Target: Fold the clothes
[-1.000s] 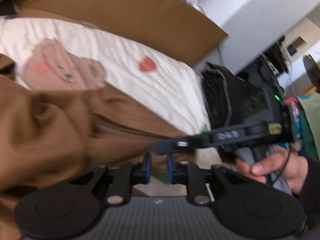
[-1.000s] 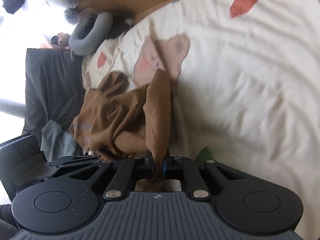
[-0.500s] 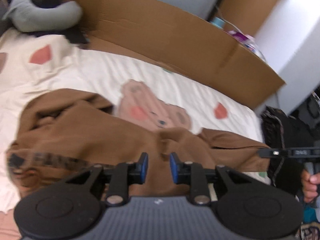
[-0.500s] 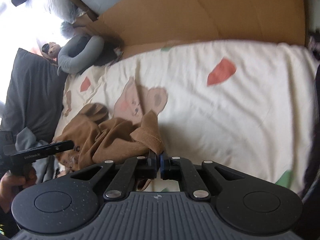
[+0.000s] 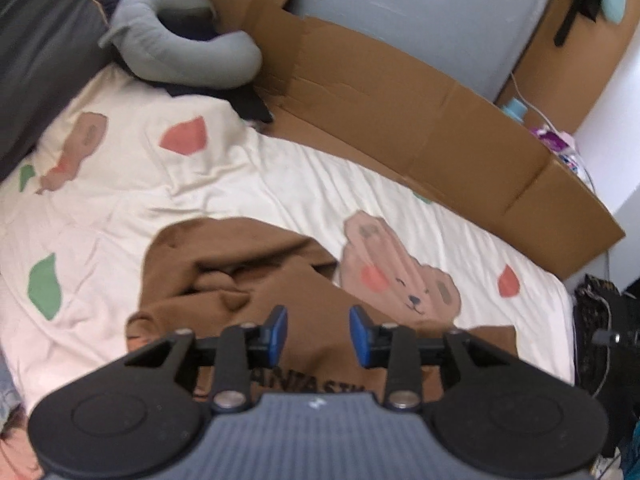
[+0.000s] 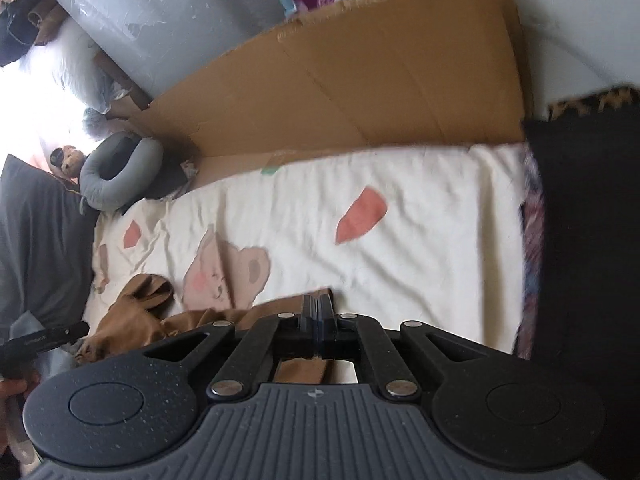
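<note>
The left gripper [image 5: 318,334] has just been opening, nothing between its jaws, and hovers over the brown garment [image 5: 248,276] bunched near the bed's [image 5: 280,176] front edge. The right gripper [image 6: 319,322] stays pinched on a corner of it, so spreading likely comes next.

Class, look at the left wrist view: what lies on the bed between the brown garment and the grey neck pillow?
Only bare cream sheet with printed shapes separates the brown garment from the neck pillow; the left wrist view shows it.
</note>
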### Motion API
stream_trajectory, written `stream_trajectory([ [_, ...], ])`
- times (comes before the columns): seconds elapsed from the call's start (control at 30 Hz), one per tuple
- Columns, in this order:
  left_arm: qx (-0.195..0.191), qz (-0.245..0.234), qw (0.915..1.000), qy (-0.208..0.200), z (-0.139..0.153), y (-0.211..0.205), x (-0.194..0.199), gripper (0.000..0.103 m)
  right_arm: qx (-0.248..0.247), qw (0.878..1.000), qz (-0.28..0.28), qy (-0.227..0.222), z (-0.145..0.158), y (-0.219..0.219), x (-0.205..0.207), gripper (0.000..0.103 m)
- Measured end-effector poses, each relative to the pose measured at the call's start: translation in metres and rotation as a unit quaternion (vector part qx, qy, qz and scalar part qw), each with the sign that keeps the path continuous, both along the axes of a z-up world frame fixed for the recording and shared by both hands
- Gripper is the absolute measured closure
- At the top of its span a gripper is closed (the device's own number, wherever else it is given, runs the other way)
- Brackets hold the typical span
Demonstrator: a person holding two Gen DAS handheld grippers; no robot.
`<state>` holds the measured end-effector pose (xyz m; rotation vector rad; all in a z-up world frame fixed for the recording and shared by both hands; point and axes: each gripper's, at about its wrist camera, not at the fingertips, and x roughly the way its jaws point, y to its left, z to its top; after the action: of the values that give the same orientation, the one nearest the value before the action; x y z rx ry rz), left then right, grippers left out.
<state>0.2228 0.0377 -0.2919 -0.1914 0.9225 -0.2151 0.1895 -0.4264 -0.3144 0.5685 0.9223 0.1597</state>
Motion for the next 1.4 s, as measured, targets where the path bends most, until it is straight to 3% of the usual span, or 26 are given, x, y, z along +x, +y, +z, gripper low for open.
stream_trajectory([
  [0.07,0.007,0.007,0.9999,-0.006,0.002,0.006,-0.002,0.053,0.016,1.000,0.007,0.008,-0.008,0.006,0.001,0.101],
  [0.13,0.013,0.019,0.9997,-0.009,0.002,0.013,-0.004,0.049,0.021,0.999,0.013,0.022,-0.015,0.014,0.002,0.078],
  [0.17,0.016,0.026,0.9995,-0.009,0.002,0.017,-0.005,0.044,0.020,0.999,0.015,0.028,-0.019,0.019,0.003,0.046],
  [0.2,0.021,0.033,0.9992,-0.009,0.000,0.022,-0.006,0.042,0.019,0.999,0.020,0.031,-0.023,0.024,0.003,0.032],
  [0.23,0.027,0.041,0.9988,-0.010,-0.002,0.026,-0.007,0.039,0.019,0.999,0.026,0.033,-0.027,0.029,0.004,0.032],
  [0.5,0.041,0.108,0.9929,0.029,-0.036,0.063,-0.007,0.036,0.031,0.992,0.059,0.109,-0.085,0.064,0.013,0.032],
  [0.6,0.032,0.106,0.9927,0.048,-0.051,0.066,-0.006,0.036,0.048,0.989,0.065,0.124,-0.099,0.071,0.014,0.031],
  [0.7,0.051,0.106,0.9913,0.058,-0.063,0.064,-0.005,0.036,0.062,0.988,0.073,0.124,-0.105,0.076,0.015,0.036],
  [0.73,0.052,0.106,0.9912,0.060,-0.066,0.063,-0.005,0.036,0.065,0.987,0.072,0.125,-0.105,0.075,0.016,0.042],
  [0.77,0.053,0.106,0.9910,0.062,-0.068,0.063,-0.006,0.036,0.067,0.987,0.071,0.125,-0.105,0.075,0.017,0.066],
  [0.8,0.053,0.106,0.9909,0.064,-0.071,0.063,-0.006,0.037,0.072,0.987,0.072,0.127,-0.105,0.074,0.017,0.096],
  [0.93,0.041,0.092,0.9925,0.069,-0.073,0.059,-0.009,0.073,0.071,0.987,0.089,0.111,-0.097,0.076,0.014,0.098],
  [1.07,0.031,0.074,0.9946,0.066,-0.064,0.051,-0.012,0.092,0.056,0.991,0.082,0.095,-0.077,0.070,0.011,0.100],
  [1.2,0.008,0.060,0.9962,0.062,-0.056,0.040,-0.015,0.096,0.044,0.994,0.052,0.087,-0.050,0.060,0.004,0.100],
  [1.4,-0.025,0.001,0.9983,0.053,-0.040,0.012,-0.023,0.097,0.014,0.998,0.013,0.058,-0.016,0.034,-0.005,0.100],
])
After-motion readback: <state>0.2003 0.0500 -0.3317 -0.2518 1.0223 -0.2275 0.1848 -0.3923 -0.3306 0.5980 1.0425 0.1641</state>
